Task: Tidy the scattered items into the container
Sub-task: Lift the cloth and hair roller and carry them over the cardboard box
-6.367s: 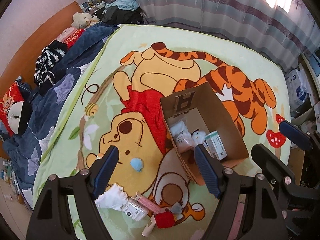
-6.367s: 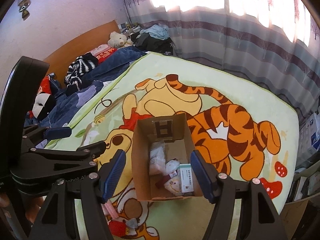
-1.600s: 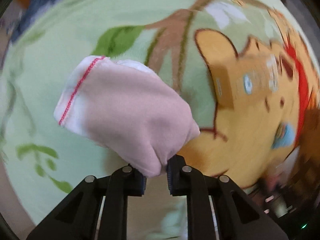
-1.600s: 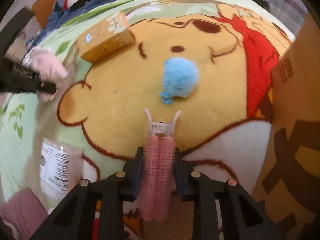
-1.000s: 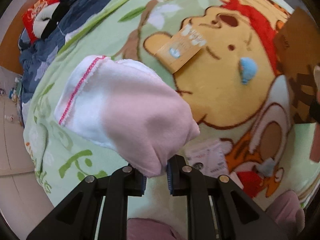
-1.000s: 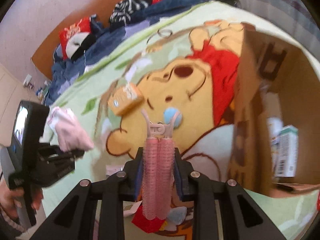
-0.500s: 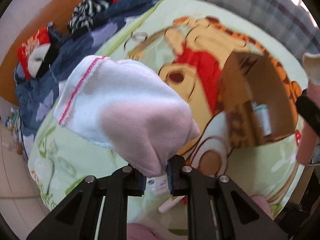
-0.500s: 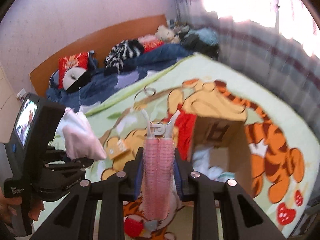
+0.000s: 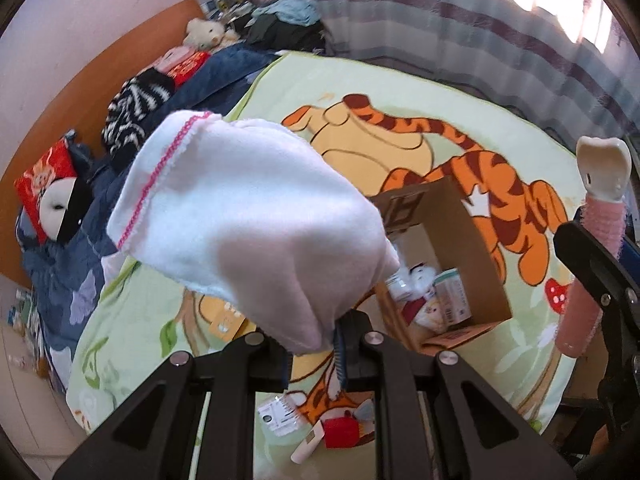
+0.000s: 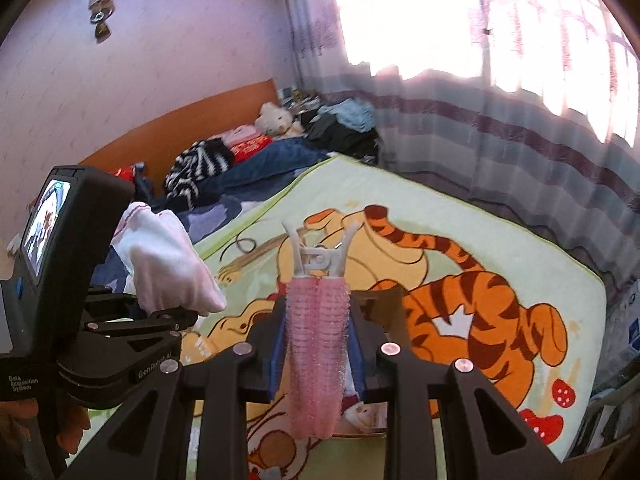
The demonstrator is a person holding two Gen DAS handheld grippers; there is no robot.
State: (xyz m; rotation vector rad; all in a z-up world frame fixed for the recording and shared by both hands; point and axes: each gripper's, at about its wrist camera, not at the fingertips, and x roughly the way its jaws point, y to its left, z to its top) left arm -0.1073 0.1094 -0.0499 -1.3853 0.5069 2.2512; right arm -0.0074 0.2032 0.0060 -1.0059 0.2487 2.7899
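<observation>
Cardboard box [image 9: 472,248] open-topped on the cartoon blanket [image 9: 400,88] of the bed, already holding a small white-and-green carton [image 9: 450,294], a little plush figure [image 9: 418,272] and other packets. Left tool [image 9: 312,354] clenched on a white cloth with pink stitched edge [image 9: 248,216], raised above the blanket to the left of the box, cloth bunched and standing up from the pads. Right tool [image 10: 318,344] clenched on a pink hair roller clip [image 10: 316,344], white clip prongs pointing away from the camera, held in the air near the box's right side; box mostly hidden behind this tool in the right wrist view, only edges showing. Same pink hair roller clip visible at the right edge of the left wrist view, upright, well apart from the cloth. On the blanket nearer the camera than the box: a red item [image 9: 340,432], a white printed sachet [image 9: 278,420] and a slim white stick-shaped thing [image 9: 306,446], close together. Left of the box, partly hidden by the cloth, a small tan packet [image 9: 226,322]. Beyond the blanket, dark blue bedding [image 9: 72,264], piled clothes [image 9: 288,28] and a plush toy [image 9: 204,32] by the wooden headboard [image 9: 104,64].
</observation>
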